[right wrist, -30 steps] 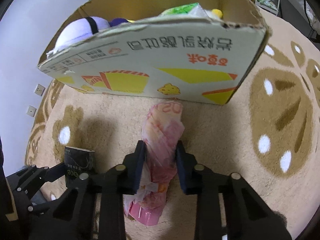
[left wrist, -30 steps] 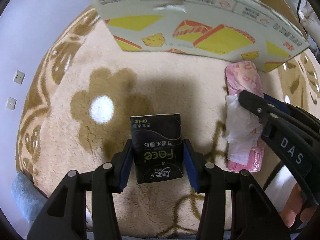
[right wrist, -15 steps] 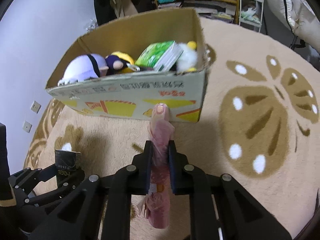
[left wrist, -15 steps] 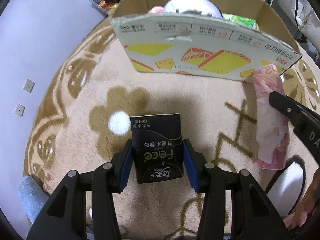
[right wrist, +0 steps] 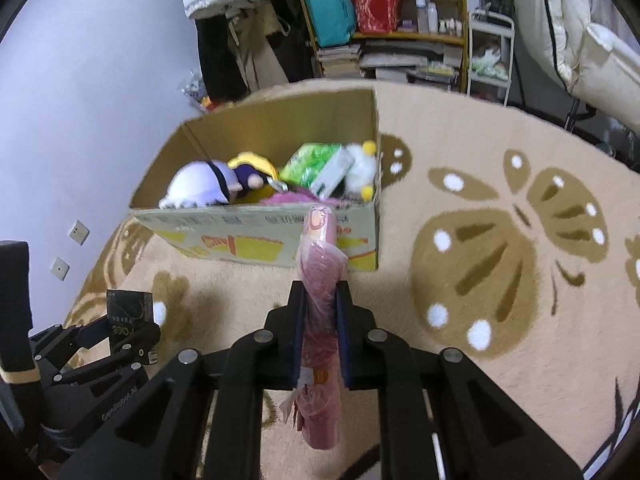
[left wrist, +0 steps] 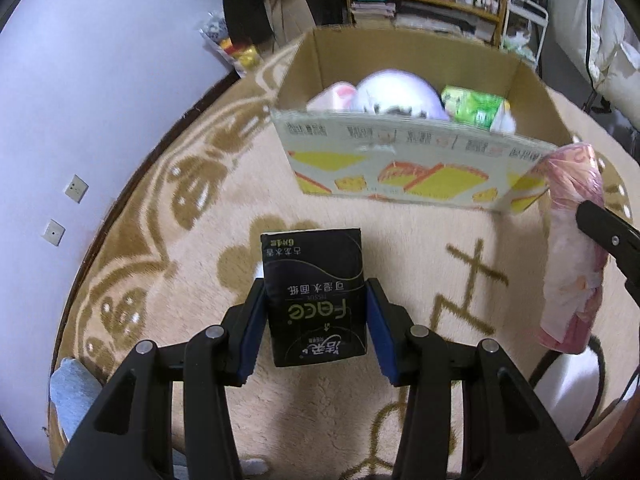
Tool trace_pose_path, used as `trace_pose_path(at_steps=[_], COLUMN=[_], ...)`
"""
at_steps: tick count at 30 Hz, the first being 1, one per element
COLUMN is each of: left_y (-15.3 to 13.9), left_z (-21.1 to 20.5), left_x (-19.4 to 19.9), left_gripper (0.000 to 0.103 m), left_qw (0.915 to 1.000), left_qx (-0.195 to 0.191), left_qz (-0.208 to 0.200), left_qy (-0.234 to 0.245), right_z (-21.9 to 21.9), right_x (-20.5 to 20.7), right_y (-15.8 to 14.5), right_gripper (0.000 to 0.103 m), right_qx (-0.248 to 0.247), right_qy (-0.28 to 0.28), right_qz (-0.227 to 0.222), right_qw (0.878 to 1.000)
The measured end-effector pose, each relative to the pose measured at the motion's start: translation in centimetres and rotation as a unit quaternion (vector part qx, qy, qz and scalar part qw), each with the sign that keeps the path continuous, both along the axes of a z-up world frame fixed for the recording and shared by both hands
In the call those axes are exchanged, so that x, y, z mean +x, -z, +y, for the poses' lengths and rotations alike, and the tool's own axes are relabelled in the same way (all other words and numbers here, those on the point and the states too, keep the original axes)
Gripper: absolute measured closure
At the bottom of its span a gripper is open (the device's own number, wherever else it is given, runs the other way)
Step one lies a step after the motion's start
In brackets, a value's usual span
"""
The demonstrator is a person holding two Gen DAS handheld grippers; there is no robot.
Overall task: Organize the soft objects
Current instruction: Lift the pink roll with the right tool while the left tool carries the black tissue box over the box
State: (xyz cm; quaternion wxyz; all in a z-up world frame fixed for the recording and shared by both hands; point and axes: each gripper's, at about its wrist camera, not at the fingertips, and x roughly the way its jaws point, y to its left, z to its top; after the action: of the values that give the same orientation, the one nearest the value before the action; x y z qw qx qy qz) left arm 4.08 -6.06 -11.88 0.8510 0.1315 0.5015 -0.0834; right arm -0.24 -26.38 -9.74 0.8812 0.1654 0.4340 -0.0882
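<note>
Right wrist view: cardboard box (right wrist: 256, 236) holds plush toys (right wrist: 200, 188).

Black tissue pack (left wrist: 316, 296): upright, white print, clear of carpet. Pink plastic-wrapped roll (right wrist: 320, 280): long, crumpled, squeezed mid-length, far end toward open cardboard box (right wrist: 256, 240) holding plush toys, green pack.

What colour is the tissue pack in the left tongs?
Black with pale lettering; the tissue pack shows best in the left wrist view.
</note>
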Motion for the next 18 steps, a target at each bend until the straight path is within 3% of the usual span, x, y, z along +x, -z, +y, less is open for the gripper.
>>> trace_pose_path(at_steps=[18], left_y=[-6.6], left_z=[0.0], left_x=[0.5], left_gripper=[0.057], left_qw=[0.9940], left_qx=[-0.029], left_qz=[-0.105], left_qy=[0.004], right_z=[-0.1], right_x=[-0.6], right_y=[-7.8], right_gripper=[0.088], right_qx=[-0.072], right_qy=[0.006], right_qz=[-0.101], right_qw=[0.992])
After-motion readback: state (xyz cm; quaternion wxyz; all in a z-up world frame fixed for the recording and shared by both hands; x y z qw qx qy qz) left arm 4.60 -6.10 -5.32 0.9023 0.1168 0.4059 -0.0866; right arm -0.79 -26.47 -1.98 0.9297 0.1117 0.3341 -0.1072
